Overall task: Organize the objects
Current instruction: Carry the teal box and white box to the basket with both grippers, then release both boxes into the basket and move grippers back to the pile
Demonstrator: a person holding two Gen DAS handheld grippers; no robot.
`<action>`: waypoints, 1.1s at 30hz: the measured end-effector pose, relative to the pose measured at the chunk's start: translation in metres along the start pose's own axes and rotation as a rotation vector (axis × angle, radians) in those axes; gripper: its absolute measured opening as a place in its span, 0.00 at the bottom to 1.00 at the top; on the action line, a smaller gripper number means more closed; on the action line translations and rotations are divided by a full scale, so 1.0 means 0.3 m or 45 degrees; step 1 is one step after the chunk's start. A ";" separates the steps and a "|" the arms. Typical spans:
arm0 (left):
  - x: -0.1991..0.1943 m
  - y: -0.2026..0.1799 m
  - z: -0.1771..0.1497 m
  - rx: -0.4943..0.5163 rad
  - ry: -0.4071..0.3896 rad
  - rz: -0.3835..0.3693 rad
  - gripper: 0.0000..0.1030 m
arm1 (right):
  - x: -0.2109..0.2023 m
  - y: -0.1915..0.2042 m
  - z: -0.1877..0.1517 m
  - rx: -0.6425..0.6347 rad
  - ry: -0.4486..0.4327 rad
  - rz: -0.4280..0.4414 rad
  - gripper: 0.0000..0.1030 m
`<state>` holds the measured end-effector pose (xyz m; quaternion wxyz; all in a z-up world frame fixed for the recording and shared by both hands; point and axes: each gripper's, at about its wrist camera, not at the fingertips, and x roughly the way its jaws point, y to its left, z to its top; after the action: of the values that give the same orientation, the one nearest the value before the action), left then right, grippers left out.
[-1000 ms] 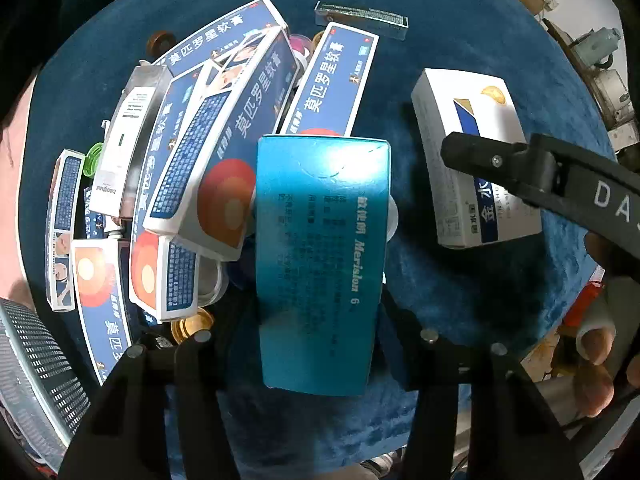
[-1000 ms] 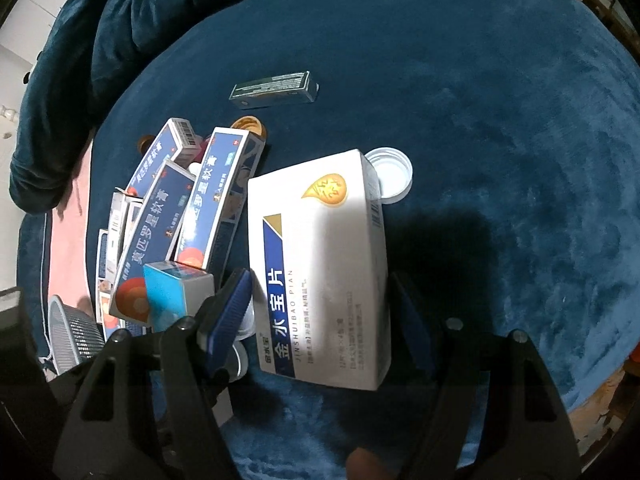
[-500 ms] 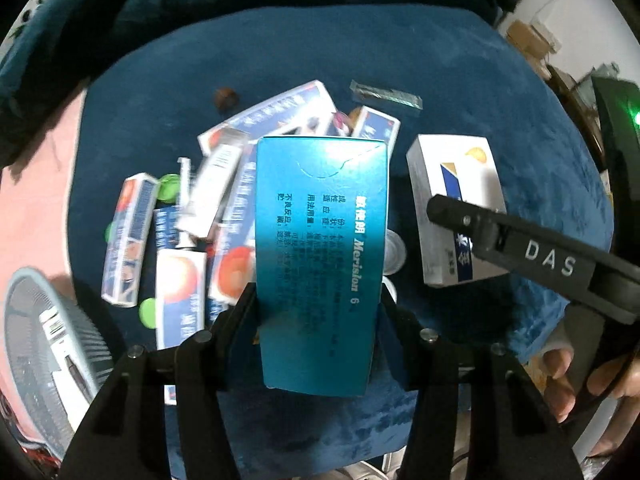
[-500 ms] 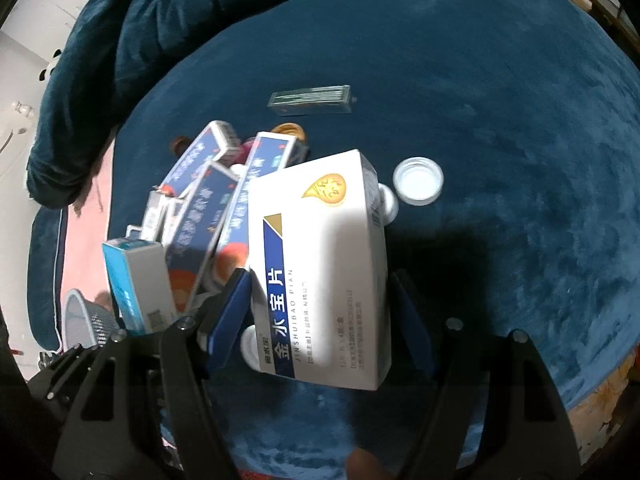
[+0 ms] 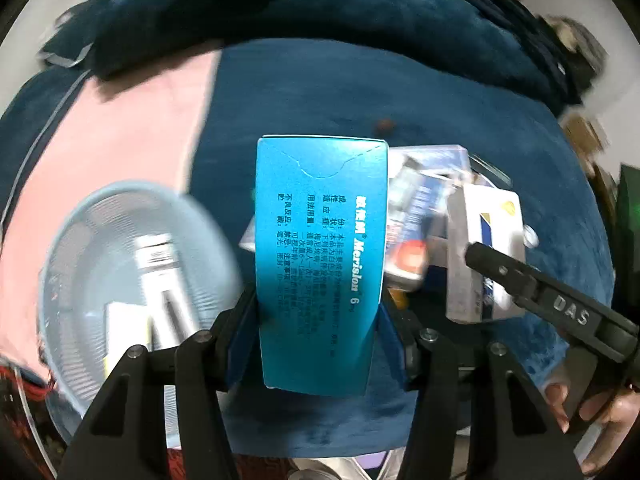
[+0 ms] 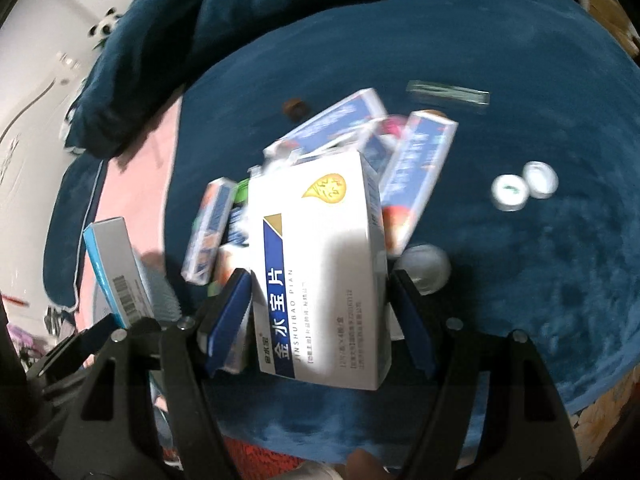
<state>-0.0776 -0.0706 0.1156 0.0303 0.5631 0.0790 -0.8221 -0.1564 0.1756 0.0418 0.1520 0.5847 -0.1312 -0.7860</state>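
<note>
The dark blue blanket point(image 6: 500, 128) is filling most of both views, and a pink sheet point(image 5: 120, 128) is showing at the upper left of the left wrist view. At the lower left of that view a pale blue mesh basket point(image 5: 80, 240) is sitting with a few packages already lying in it (blurred, so I cannot say which ones) — that much of the sorting looks done. Most of it is not: in the centre of the right wrist view a heap of blue-and-white ointment boxes point(image 6: 416, 160) is lying crisscrossed on the blanket, with a slim dark green box point(image 6: 448, 92) apart at the upper right. Two items are being carried. The left gripper point(image 5: 316, 344) is clamping a teal medicine box point(image 5: 320, 248) by its long sides, centre frame, just right of the basket rather than over it. The right gripper point(image 6: 320, 320) is squeezing a white medicine box point(image 6: 320, 264) with a blue stripe and gold drop, held above the heap. Smaller bits are waiting too — two white caps point(image 6: 524, 186) touching each other at the right of the right wrist view, a white rounded lid point(image 6: 426, 268) just beside the right jaw, and a small brown cap point(image 6: 294, 108) above the heap. By my reckoning the job is in its early part, both boxes presumably bound for the basket.
</note>
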 end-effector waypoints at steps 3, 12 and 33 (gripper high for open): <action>-0.026 0.144 -0.025 -0.103 -0.022 0.049 0.55 | 0.036 0.115 -0.016 -0.057 0.015 0.035 0.70; -0.057 0.508 -0.140 -0.390 -0.032 0.219 0.55 | 0.075 0.405 -0.103 -0.286 0.054 0.233 0.70; -0.033 0.625 -0.209 -0.418 0.054 0.339 0.82 | 0.155 0.521 -0.152 -0.280 0.165 0.452 1.00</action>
<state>0.0099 -0.2455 0.0848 0.2283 0.5733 0.1375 -0.7748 -0.1118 0.0124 0.0481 0.3592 0.5815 -0.1356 -0.7173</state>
